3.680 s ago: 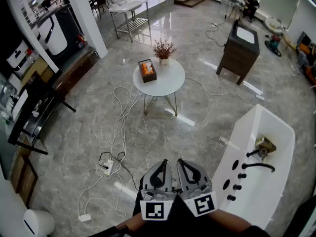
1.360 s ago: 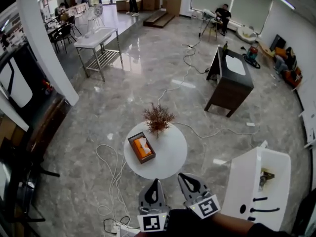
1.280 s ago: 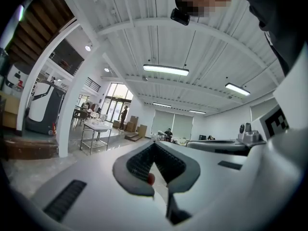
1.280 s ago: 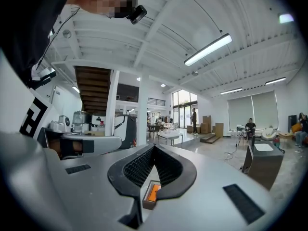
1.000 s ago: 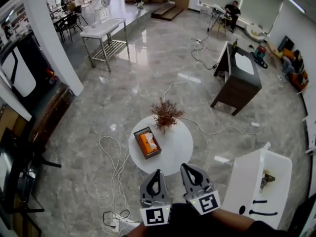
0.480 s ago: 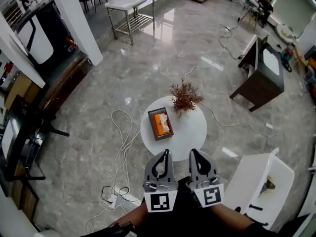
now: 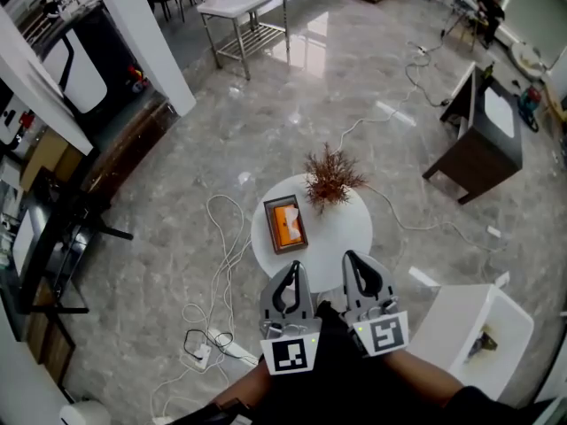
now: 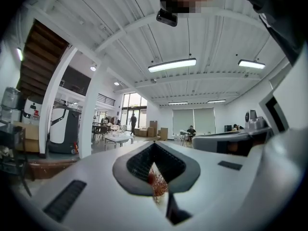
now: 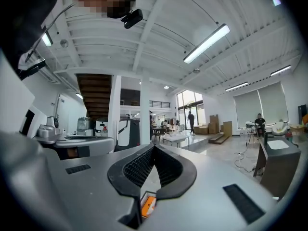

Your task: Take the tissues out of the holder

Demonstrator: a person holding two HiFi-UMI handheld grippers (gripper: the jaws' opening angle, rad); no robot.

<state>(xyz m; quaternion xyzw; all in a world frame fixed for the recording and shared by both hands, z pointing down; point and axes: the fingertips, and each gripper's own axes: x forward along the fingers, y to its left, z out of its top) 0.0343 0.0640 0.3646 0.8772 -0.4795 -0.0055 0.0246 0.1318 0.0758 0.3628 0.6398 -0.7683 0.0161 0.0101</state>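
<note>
A dark brown tissue holder (image 7: 285, 224) with orange tissues in it lies on the left part of a round white table (image 7: 341, 233). A dried reddish plant (image 7: 332, 175) stands at the table's far edge. My left gripper (image 7: 293, 267) is shut and empty, just short of the table's near rim and below the holder. My right gripper (image 7: 351, 258) is shut and empty too, over the near rim. In the left gripper view the closed left gripper (image 8: 154, 145) frames the plant (image 8: 157, 184). Under the closed right gripper (image 9: 154, 147) the orange tissues (image 9: 148, 206) show.
Loose cables (image 7: 217, 246) and a power strip (image 7: 232, 349) lie on the marble floor left of the table. A white bathtub (image 7: 483, 343) stands at the lower right, a dark cabinet (image 7: 485, 135) at the far right, a metal table (image 7: 244, 7) far back beside a white pillar (image 7: 146, 34).
The table, holder and plant have come steadily nearer, from several steps away to right in front of the gripper tips. Both grippers stayed shut and side by side.
</note>
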